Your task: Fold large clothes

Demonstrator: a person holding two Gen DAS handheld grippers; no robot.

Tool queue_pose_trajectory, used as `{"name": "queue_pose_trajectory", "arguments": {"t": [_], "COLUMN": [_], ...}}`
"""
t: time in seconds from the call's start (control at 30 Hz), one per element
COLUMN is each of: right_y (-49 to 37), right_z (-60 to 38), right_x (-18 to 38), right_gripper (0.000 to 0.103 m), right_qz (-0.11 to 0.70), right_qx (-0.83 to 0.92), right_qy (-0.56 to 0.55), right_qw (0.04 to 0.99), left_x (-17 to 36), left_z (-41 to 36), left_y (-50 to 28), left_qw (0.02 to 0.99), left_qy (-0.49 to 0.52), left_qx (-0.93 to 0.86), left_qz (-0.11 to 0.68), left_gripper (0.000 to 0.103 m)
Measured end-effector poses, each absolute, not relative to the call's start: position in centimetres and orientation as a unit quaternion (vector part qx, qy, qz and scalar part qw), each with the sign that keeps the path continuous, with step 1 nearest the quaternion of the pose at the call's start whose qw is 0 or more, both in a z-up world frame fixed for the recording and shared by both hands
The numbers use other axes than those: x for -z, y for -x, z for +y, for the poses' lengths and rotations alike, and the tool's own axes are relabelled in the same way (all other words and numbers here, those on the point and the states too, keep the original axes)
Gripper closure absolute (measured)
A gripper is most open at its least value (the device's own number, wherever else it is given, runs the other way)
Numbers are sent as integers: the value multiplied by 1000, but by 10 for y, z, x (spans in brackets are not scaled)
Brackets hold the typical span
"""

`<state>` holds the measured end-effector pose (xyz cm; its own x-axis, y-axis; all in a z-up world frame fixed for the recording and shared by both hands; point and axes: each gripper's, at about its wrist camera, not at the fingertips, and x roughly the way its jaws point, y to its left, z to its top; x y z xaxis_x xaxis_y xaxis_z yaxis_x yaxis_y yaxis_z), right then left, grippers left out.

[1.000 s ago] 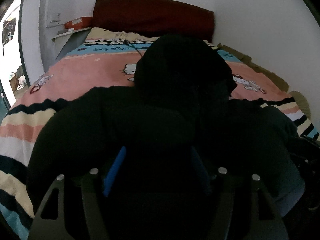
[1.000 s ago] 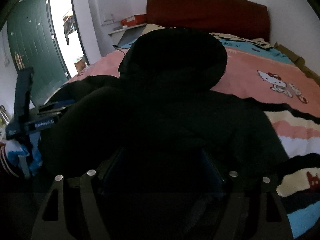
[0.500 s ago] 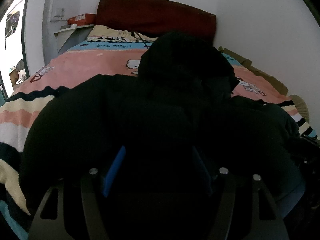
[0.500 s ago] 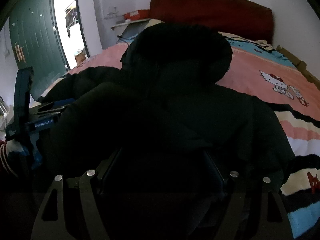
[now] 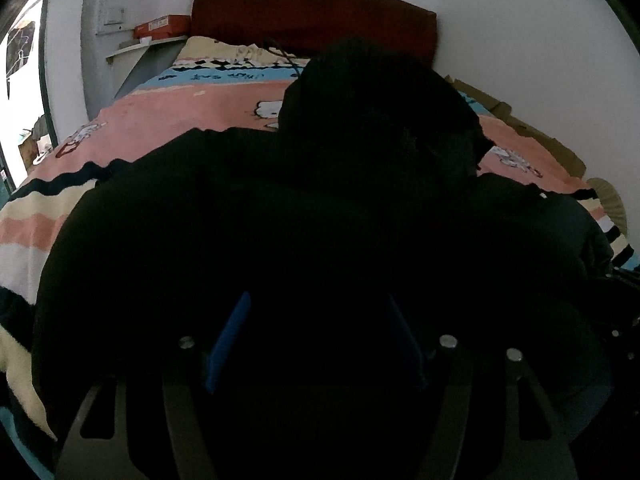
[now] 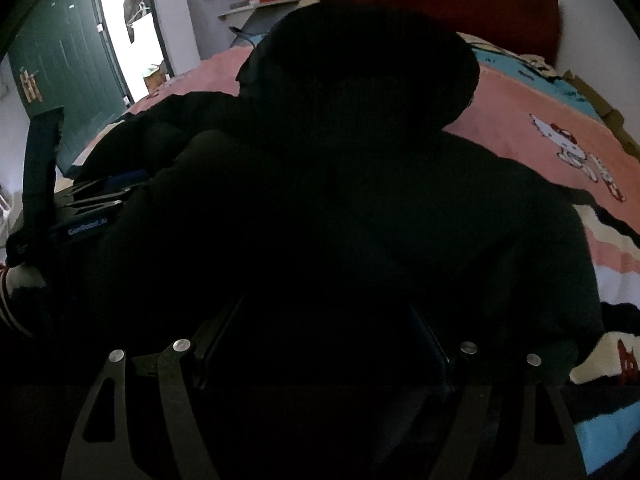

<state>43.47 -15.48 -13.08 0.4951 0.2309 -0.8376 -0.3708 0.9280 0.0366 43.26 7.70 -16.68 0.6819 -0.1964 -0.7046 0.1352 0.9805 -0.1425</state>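
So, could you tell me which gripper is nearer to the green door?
Left. The left gripper sits on the jacket's door side, between the right gripper and the green door; the right one is further across the bed.

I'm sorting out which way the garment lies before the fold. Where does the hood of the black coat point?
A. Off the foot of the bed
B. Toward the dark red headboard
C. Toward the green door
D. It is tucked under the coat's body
B: in both wrist views the rounded hood of the black coat sits at the coat's far end, spread on the blanket just short of the dark red headboard.
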Motion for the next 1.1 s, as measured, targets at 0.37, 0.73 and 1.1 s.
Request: {"name": "queue_pose_trajectory", "arguments": {"t": [0.37,0.73,1.1], "right_y": [-446,-505,-692], "right_z": [-157,-218,-246], "right_x": [130,47,41], "right_gripper": [26,25,19], "right_qz": [506,470,423], "right_qx": [-204,-262,-173], "right_qy": [81,44,-15], "right_qw": [834,842,889], "left_x": [153,30,55], "left_z": [61,48,14], "left_y": [-443,-486,-693], "left_qw": [898,909,889], "left_qy": [-10,-23,-53], "left_qx": [72,113,89], "left_qz": [435,400,447], "left_gripper": [35,35,35]}}
